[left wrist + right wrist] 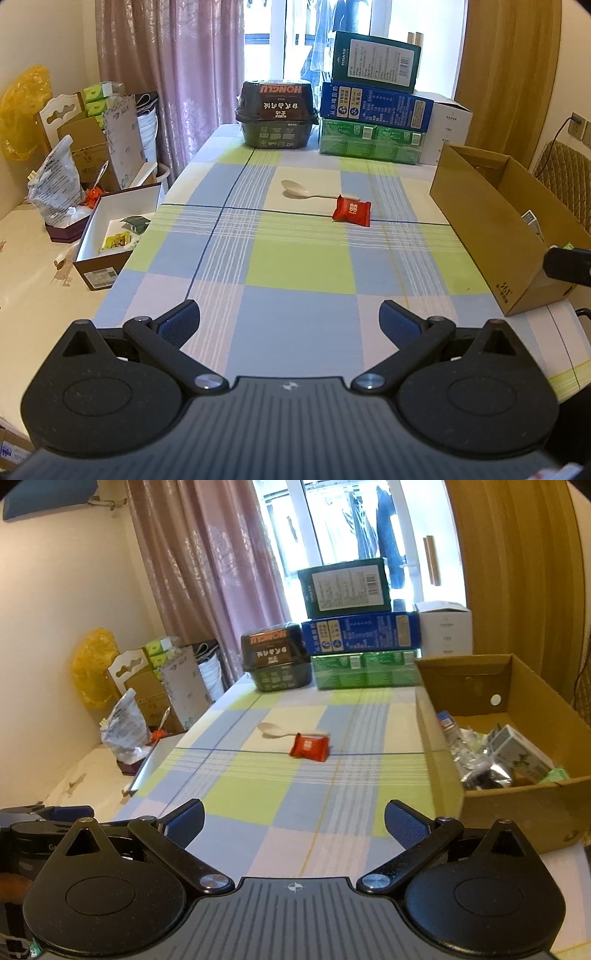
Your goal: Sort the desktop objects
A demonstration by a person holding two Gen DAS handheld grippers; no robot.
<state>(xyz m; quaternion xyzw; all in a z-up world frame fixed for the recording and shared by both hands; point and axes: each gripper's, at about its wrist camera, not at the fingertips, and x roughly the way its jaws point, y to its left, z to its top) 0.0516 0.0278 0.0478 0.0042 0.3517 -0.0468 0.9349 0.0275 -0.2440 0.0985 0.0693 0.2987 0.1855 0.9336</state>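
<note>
A red snack packet (pixel 351 212) (pixel 309 748) lies mid-table on the checked cloth, touching the handle of a white plastic spoon (pixel 300 189) (pixel 272 730) just behind it. On the right stands an open cardboard box (pixel 491 225) (pixel 554 797) with several packets and small cartons inside. My left gripper (pixel 290 321) hovers open over the near part of the table, well short of the packet, with nothing between its fingers. My right gripper (pixel 294 821) is likewise open and empty, near the box's front left corner.
At the far end sit a dark lidded food tub (pixel 277 112) (pixel 275 661) and stacked green and blue cartons (pixel 373 122) (pixel 364 646) with a white box (pixel 445 627). Left of the table is a lower surface with an open white-lined box (pixel 114 236), bags and cardboard.
</note>
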